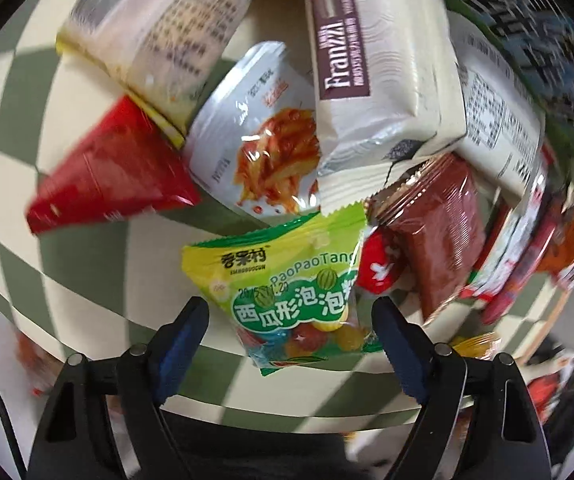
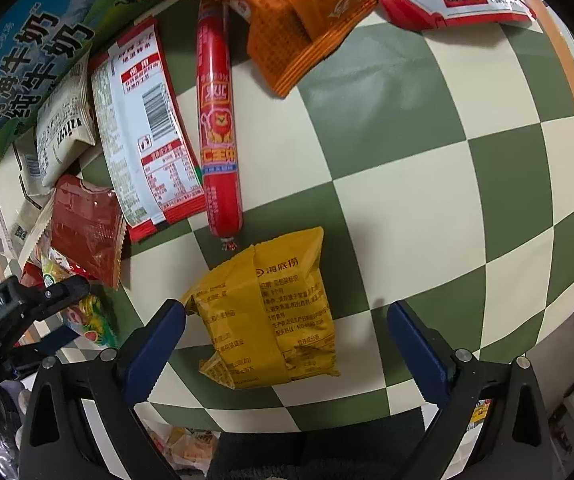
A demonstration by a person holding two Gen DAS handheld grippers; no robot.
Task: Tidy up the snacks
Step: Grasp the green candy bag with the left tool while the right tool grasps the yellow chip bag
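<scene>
Two claws hang over a messy pile of snacks, and I judge the sorting has hardly begun. My left claw (image 1: 289, 322) is partly open, with its blue pads on each side of a green and yellow bubble gum bag (image 1: 287, 292). The pads do not seem to press on the bag yet, so I do not count it as held. My right claw (image 2: 287, 326) is wide open over a yellow snack bag (image 2: 271, 316). One blue pad is right at the bag's crinkled edge, and the other pad is well apart from it.

Everything lies loose on the green and cream checked counter (image 2: 427, 184). Near the gum bag I see a white kimchi pouch (image 1: 255, 136), a cream Franzzi cookie pack (image 1: 375, 72), a red packet (image 1: 115, 168) and a brown wrapped bar (image 1: 435, 232), all heaped over each other. On the other side lie a long red sausage (image 2: 219, 132), an orange packet (image 2: 287, 20) and a blue milk carton (image 2: 27, 52).

No tidy rows or groups show yet. I think almost all of the work is left. Grabbing these two bags looks like the first step.
</scene>
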